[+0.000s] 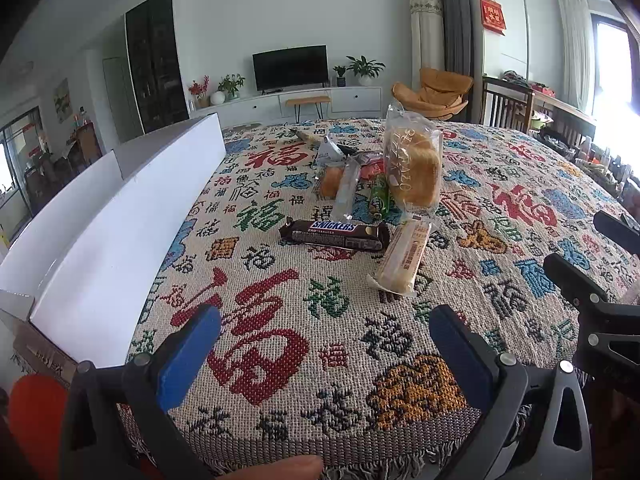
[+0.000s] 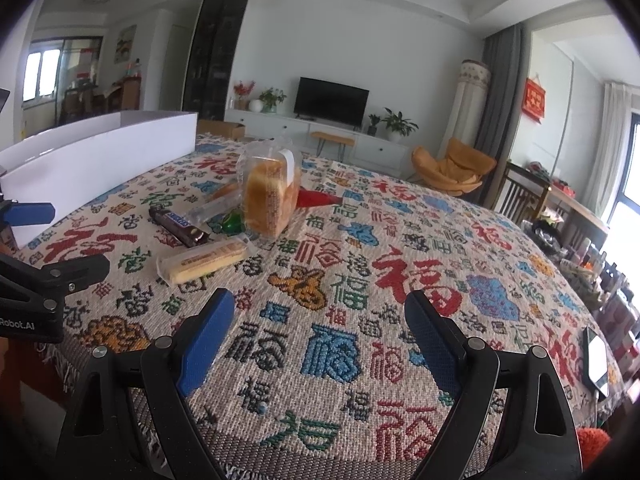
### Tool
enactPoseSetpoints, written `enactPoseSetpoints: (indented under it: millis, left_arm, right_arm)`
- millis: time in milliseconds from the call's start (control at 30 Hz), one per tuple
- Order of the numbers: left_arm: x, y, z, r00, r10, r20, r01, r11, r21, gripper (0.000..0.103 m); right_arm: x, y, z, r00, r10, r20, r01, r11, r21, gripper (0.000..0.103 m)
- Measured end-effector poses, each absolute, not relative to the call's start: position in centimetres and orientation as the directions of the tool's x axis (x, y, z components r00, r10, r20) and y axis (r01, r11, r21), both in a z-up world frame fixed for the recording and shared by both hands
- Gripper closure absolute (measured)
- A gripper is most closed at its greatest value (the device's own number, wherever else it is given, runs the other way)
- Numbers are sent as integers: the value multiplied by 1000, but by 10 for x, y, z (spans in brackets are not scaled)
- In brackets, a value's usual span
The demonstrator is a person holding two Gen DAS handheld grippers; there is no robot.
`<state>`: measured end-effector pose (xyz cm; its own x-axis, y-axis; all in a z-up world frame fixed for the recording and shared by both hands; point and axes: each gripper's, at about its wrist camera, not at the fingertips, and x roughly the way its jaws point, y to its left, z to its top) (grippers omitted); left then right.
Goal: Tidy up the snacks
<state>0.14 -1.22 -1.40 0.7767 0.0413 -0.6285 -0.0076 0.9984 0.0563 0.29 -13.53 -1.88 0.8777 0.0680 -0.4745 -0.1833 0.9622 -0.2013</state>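
Both grippers, left gripper [image 1: 326,344] and right gripper [image 2: 320,336], gape wide and empty. Wafer pack [image 1: 404,258] sits at 1 o'clock of left, long axis 12–6; left looks nearer.

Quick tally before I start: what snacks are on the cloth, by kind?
Chocolate bar: 1
Long clear-wrapped biscuit packs: 2
Bagged bread, upright: 1
Small bun pack: 1
Green packet: 1
Red packet: 1
Total: 7 clearly seen; a few behind the pile are unclear.
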Motion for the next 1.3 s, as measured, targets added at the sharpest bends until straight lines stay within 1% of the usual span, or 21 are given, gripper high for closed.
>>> enactPoseSetpoints:
  millis: [433, 533, 700, 833, 1033, 1100, 1200, 1300]
  left_arm:
    - [5, -11, -20, 763, 46, -645, -12, 998, 57, 0]
    - [10, -8, -25, 744, 55, -666, -22, 998, 57, 0]
    - [17, 1, -38, 699, 40, -714, -36, 999, 20, 0]
    - [25, 8, -47, 661, 34, -750, -44, 999, 7, 0]
    - [34, 20, -63, 598, 32, -801, -56, 998, -2, 0]
    - [34, 23, -64, 602, 25, -798, -56, 998, -11, 0]
    - [37, 25, -64, 600, 25, -800, -55, 998, -10, 0]
    - [37, 25, -64, 604, 28, -797, -53, 999, -6, 0]
  right_arm:
    - [4, -135, -19, 873, 72, -483, -188, 962, -196, 14]
    - [5, -136, -20, 870, 73, -487, -190, 962, -194, 14]
    - [7, -140, -21, 866, 73, -494, -183, 967, -178, 14]
    - [12, -142, -28, 842, 73, -535, -187, 969, -162, 14]
    - [22, -139, -43, 765, 97, -637, -220, 969, -116, 14]
    - [27, -135, -43, 734, 121, -669, -243, 966, -92, 14]
    - [41, -127, -36, 716, 151, -681, -273, 959, -74, 14]
    - [65, -111, -14, 735, 167, -658, -301, 949, -96, 14]
